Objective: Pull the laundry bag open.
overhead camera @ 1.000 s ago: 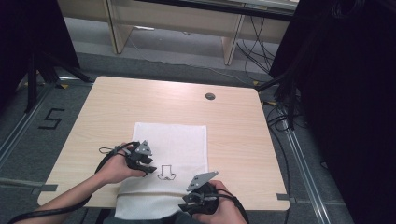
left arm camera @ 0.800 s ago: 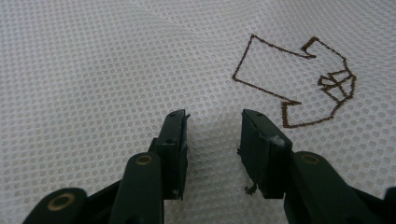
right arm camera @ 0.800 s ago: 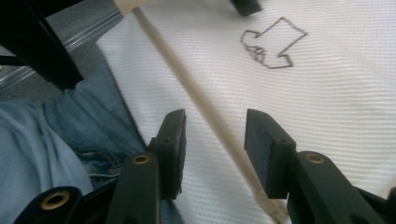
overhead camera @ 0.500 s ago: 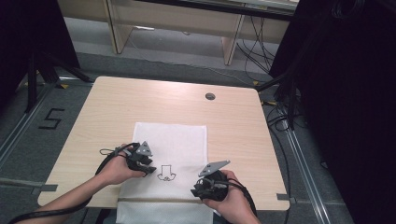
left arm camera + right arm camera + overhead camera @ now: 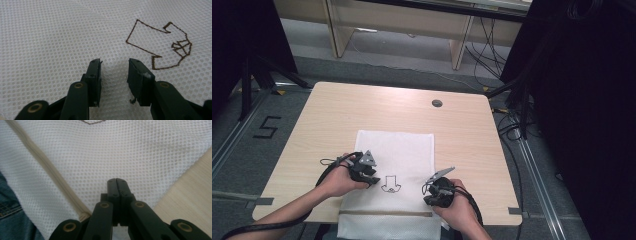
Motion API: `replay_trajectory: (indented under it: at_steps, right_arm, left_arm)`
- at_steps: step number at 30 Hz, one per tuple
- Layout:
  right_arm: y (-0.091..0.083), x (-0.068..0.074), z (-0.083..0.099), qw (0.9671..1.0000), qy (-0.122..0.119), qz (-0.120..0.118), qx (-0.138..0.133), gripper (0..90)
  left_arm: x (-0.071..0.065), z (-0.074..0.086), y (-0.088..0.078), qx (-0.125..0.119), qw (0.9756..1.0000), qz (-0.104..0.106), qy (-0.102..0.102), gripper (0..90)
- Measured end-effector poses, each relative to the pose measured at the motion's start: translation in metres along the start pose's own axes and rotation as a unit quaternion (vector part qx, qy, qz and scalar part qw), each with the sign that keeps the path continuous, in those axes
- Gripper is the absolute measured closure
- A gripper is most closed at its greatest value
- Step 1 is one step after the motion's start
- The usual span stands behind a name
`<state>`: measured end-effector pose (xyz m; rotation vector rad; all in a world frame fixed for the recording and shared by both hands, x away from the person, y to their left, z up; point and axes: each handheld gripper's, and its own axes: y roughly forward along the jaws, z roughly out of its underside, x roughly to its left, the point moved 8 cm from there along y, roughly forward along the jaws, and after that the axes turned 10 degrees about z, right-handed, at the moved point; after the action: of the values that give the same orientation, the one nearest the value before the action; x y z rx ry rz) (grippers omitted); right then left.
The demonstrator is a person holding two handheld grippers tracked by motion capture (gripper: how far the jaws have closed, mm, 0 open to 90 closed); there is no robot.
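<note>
A white mesh bag [image 5: 402, 150] lies flat on the wooden table [image 5: 337, 115], its near end hanging over the front edge. A brown drawn arrow-like mark [image 5: 391, 184] [image 5: 160, 46] sits near its middle. My left gripper [image 5: 373, 181] [image 5: 113, 62] rests on the mesh left of the mark, open, its jaws slightly narrower than before, with only a low ridge of mesh between them. My right gripper [image 5: 428, 199] [image 5: 116, 181] lies on the mesh near the bag's right edge. Its jaws have just been closing and now meet. I cannot tell whether mesh is pinched between them.
A beige zipper band [image 5: 384, 213] [image 5: 47, 167] crosses the bag near the table's front edge. A dark cable hole [image 5: 437, 103] sits at the back of the table. Bare wood [image 5: 190, 195] lies right of the bag. Blue jeans [image 5: 10, 220] show below the edge.
The right hand has moved right and a little away from the front edge, onto the bag's right side, and its jaws have come together. The left hand has stayed put.
</note>
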<state>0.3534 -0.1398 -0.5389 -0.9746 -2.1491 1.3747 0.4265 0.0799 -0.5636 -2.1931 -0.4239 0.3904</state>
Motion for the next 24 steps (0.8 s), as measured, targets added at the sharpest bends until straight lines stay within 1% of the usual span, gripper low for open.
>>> replay_trajectory:
  at_steps: [1, 3, 4, 5, 6, 7, 8, 9, 10, 11, 12, 13, 14, 15, 16, 17, 18, 19, 20, 21, 23, 24]
  right_arm:
    - [0.002, -0.001, 0.000, 1.0000, 0.001, 0.003, 0.003, 90.0]
    - [0.005, -0.003, 0.000, 1.0000, 0.001, 0.003, 0.008, 90.0]
    - [0.006, -0.002, 0.001, 0.9998, 0.010, 0.006, 0.018, 90.0]
    - [0.009, -0.003, 0.000, 0.9999, 0.002, 0.007, 0.015, 90.0]
    - [0.011, -0.005, 0.000, 0.9998, -0.002, 0.009, 0.015, 90.0]
    - [0.011, -0.005, 0.000, 0.9998, -0.004, 0.010, 0.019, 90.0]
    - [0.013, -0.006, 0.000, 0.9996, -0.005, 0.016, 0.021, 90.0]
    - [0.014, -0.007, 0.000, 0.9995, -0.014, 0.021, 0.020, 90.0]
    - [0.015, -0.007, 0.001, 0.9993, -0.013, 0.025, 0.025, 90.0]
    - [0.016, -0.007, 0.001, 0.9994, -0.017, 0.022, 0.023, 90.0]
    - [0.017, -0.006, 0.002, 0.9993, -0.010, 0.023, 0.027, 90.0]
    - [0.017, -0.005, 0.002, 0.9993, -0.006, 0.022, 0.030, 90.0]
    - [0.018, -0.007, 0.002, 0.9993, -0.013, 0.021, 0.026, 90.0]
    - [0.019, -0.008, 0.001, 0.9994, -0.017, 0.021, 0.022, 90.0]
    - [0.018, -0.008, 0.002, 0.9993, -0.009, 0.021, 0.029, 90.0]
    - [0.018, -0.008, 0.002, 0.9993, -0.004, 0.022, 0.031, 90.0]
    - [0.019, -0.008, 0.001, 0.9994, -0.004, 0.022, 0.027, 90.0]
    - [0.019, -0.010, 0.000, 0.9994, -0.010, 0.021, 0.024, 90.0]
    - [0.020, -0.011, 0.000, 0.9993, -0.008, 0.025, 0.026, 90.0]
    - [0.020, -0.011, -0.001, 0.9994, -0.007, 0.024, 0.026, 90.0]
    - [0.021, -0.014, -0.003, 0.9994, -0.005, 0.024, 0.025, 90.0]
    - [0.020, -0.014, -0.003, 0.9990, 0.008, 0.026, 0.035, 90.0]
  left_arm:
    - [0.000, 0.000, 0.000, -0.001, 1.0000, 0.001, 0.001, 62.4]
    - [-0.001, 0.000, 0.001, -0.004, 0.9999, 0.003, -0.009, 62.4]
    - [-0.001, 0.000, 0.001, -0.006, 0.9999, 0.002, -0.011, 62.4]
    - [-0.001, -0.001, 0.002, -0.013, 0.9998, 0.000, -0.016, 62.4]
    - [0.001, 0.000, 0.000, 0.001, 1.0000, 0.000, -0.003, 62.5]
    - [0.002, -0.001, 0.001, 0.000, 1.0000, 0.000, -0.002, 62.5]
    - [0.001, -0.001, 0.002, -0.004, 0.9999, 0.001, -0.009, 62.6]
    - [0.003, -0.001, 0.000, 0.008, 0.9999, 0.000, 0.007, 62.7]
    - [0.003, -0.001, 0.000, 0.007, 1.0000, 0.000, 0.007, 62.9]
    - [0.003, -0.003, 0.002, -0.007, 1.0000, -0.003, -0.005, 63.0]
    - [0.004, -0.002, 0.000, 0.008, 0.9999, -0.001, 0.009, 63.1]
    - [0.004, -0.004, 0.002, -0.003, 1.0000, -0.002, -0.002, 63.1]
    - [0.004, -0.004, 0.003, -0.004, 1.0000, -0.002, -0.006, 63.2]
    - [0.005, -0.005, 0.003, -0.002, 1.0000, -0.004, -0.001, 63.3]
    - [0.006, -0.006, 0.003, -0.001, 1.0000, -0.006, -0.001, 63.5]
    - [0.005, -0.006, 0.004, -0.003, 1.0000, -0.004, -0.007, 63.6]
    - [0.006, -0.008, 0.005, -0.010, 0.9998, -0.007, -0.013, 63.8]
    - [0.008, -0.007, 0.004, 0.001, 1.0000, -0.006, 0.000, 63.9]
    - [0.008, -0.009, 0.005, -0.007, 0.9999, -0.006, -0.009, 63.9]
    - [0.010, -0.009, 0.005, -0.002, 0.9999, -0.007, -0.009, 63.9]
    - [0.013, -0.011, 0.006, -0.005, 0.9999, -0.009, -0.011, 63.9]
    - [0.015, -0.011, 0.006, 0.000, 0.9999, -0.010, -0.008, 63.9]
